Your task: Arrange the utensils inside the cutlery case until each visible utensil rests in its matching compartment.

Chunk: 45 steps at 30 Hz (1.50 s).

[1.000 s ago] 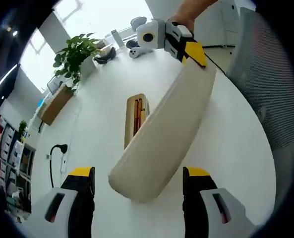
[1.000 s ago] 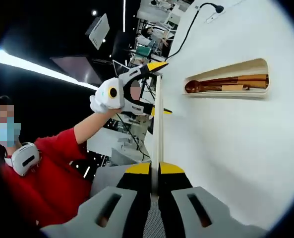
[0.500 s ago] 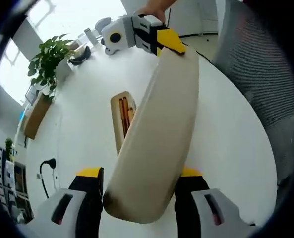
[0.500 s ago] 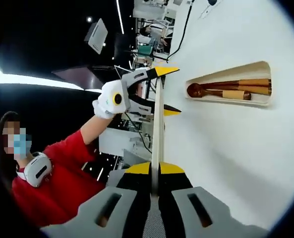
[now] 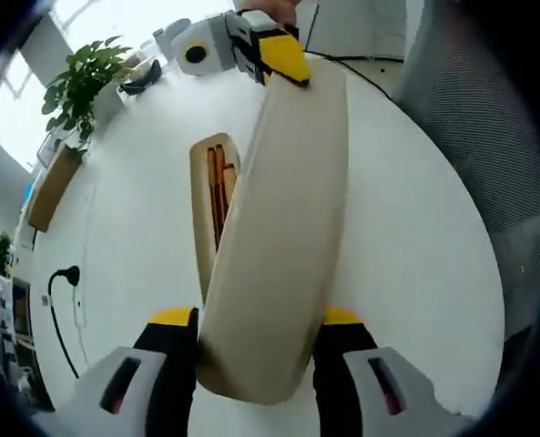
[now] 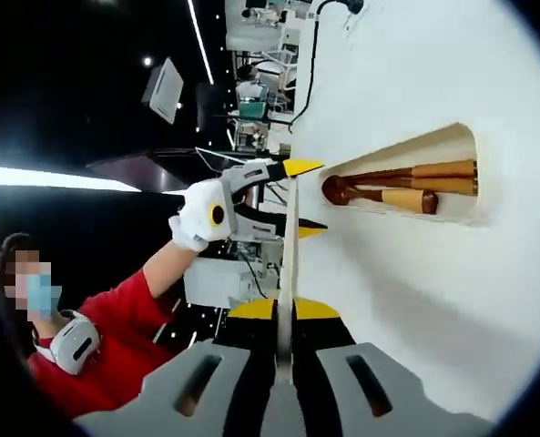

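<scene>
The left gripper (image 5: 253,320) has slid forward so its 2 parted jaws now flank the near end of the cream case lid (image 5: 279,228), not visibly squeezing it. The right gripper (image 6: 284,314), clamped tight on the lid's far edge, has swung it closer over the open cutlery case (image 5: 199,209) on the white table (image 5: 406,237), where the wooden utensils (image 6: 397,187) already lie, so closing looks near.

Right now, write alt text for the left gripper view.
A long cream lid is held at its far end by the right gripper, its near end between the left gripper jaws, above an open cutlery case on a white table.
</scene>
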Available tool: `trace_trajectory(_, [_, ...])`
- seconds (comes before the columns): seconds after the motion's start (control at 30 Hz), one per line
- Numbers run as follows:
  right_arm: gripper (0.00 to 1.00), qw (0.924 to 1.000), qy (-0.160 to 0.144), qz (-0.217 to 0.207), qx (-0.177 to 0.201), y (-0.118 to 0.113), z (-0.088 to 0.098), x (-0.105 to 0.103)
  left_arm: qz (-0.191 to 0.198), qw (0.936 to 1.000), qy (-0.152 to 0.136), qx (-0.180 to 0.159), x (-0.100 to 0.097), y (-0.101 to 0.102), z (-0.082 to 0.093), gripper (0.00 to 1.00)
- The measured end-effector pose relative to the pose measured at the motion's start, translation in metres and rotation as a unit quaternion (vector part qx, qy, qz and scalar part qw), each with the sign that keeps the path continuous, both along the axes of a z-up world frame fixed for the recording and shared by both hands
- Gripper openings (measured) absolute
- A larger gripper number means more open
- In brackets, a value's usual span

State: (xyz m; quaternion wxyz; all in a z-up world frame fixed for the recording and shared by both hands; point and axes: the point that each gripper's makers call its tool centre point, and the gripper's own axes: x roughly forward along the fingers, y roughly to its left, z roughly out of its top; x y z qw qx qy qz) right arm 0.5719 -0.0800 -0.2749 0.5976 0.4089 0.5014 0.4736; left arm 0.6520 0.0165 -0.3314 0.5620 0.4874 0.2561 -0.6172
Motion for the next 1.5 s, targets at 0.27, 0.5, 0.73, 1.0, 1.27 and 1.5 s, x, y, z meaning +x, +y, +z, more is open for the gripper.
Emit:
trace_trajectory(0.27, [0.08,0.996,-0.014,-0.081,-0.034,-0.016,-0.018,0.021,0.032,0.9994,0.003,-0.008,0.017,-0.001,-0.009,0.5])
trace_trajectory(0.5, [0.16,0.9862,-0.048,-0.118,-0.106,-0.033,-0.044,0.029,0.062,0.998,0.007,-0.004,0.02,-0.005,-0.021,0.49])
trace_trajectory(0.73, [0.28,0.9751,-0.086,-0.147,-0.142,-0.046,-0.043,0.036,0.081,0.9965,0.018,-0.005,0.019,-0.006,-0.023,0.48])
trace_trajectory(1.0, [0.17,0.9413,-0.163,-0.167,-0.244,-0.067,-0.046,0.054,0.133,0.99,0.045,-0.01,0.013,-0.005,-0.022,0.48])
trace_trajectory(1.27, [0.19,0.933,-0.18,-0.168,-0.262,-0.057,-0.043,0.052,0.16,0.9844,0.072,-0.011,0.011,-0.003,-0.023,0.48])
trace_trajectory(1.5, [0.19,0.9306,-0.166,-0.175,-0.276,-0.06,-0.046,0.054,0.146,0.986,0.08,-0.009,0.006,-0.003,-0.023,0.45])
